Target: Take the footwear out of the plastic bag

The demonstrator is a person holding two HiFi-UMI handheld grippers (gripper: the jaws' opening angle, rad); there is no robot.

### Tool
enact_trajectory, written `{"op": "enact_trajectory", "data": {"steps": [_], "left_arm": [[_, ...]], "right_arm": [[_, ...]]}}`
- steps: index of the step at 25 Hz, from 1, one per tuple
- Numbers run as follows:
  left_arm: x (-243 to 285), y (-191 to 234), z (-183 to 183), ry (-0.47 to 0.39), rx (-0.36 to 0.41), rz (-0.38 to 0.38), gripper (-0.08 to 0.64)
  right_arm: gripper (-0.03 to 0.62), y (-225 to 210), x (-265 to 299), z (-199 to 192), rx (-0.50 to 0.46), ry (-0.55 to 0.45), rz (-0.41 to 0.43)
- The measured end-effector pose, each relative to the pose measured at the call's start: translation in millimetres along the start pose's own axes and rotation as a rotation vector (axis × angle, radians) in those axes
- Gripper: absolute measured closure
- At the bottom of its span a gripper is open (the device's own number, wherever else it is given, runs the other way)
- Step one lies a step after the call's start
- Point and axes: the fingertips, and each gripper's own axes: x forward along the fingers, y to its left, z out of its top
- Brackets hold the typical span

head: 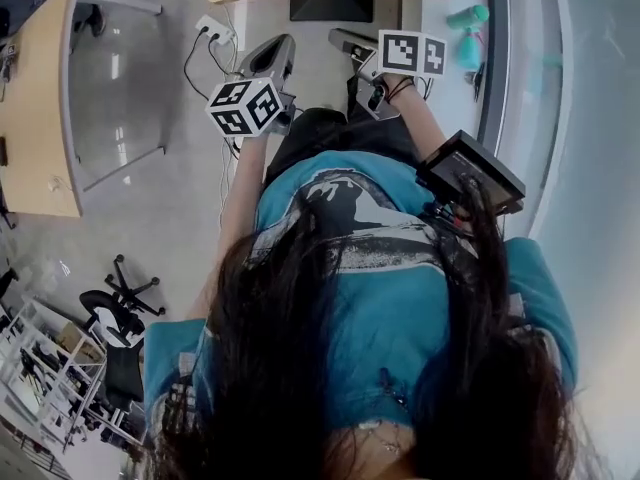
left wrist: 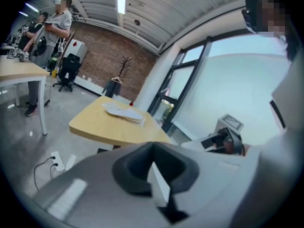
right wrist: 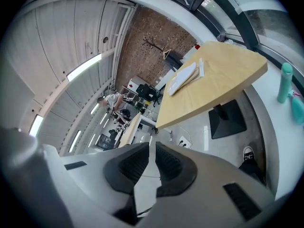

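Brick-walled room; wooden table (left wrist: 99, 127) well ahead of the jaws, pale bundle (left wrist: 124, 112), probably the bagged footwear, laid on it. Jaws of left gripper (left wrist: 154, 167) and right gripper (right wrist: 152, 161) pressed together, empty; to be spread before arrival.

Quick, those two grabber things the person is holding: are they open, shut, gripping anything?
Left gripper: closed, fingers together, holding nothing.
Right gripper: closed, holding nothing.

Grey left hand-held gripper (head: 279, 48), teal shirt (head: 400, 308)
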Motion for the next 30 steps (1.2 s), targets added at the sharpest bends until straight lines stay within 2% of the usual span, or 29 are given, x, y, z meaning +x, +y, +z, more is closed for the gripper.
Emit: {"op": "enact_trajectory", "data": {"steps": [4,9,11,14,16,22,30], "left_arm": [[-6,-13,-15,0.008,-0.014,-0.007,0.558],[-14,-44,-10,-0.025,-0.030,0.032,0.560],[-20,-60,-28,-0.041,-0.028,0.057,0.558],[-18,-105,-61,-0.063,-0.021,0.093,0.560],[-15,-124,-70,-0.083,-0.040,0.117,0.558],[-19,-114,-79,-0.061,-0.094,0.146,0.560],[-30,-120,-86,-0.047,-0.104,0.163,0.558]], "right_arm": [[0.540,2,-16,-14,-0.020,0.012,-0.012],[0.540,14,-47,-3,-0.065,0.044,0.010],[0.540,8,-65,-17,-0.085,0.056,0.031],[0.540,-14,-116,-40,-0.109,0.063,0.065],[0.540,-22,-140,-49,-0.122,0.081,0.083],[0.540,-23,-138,-64,-0.115,0.121,0.092],[0.540,-19,-138,-69,-0.118,0.116,0.122]]}}
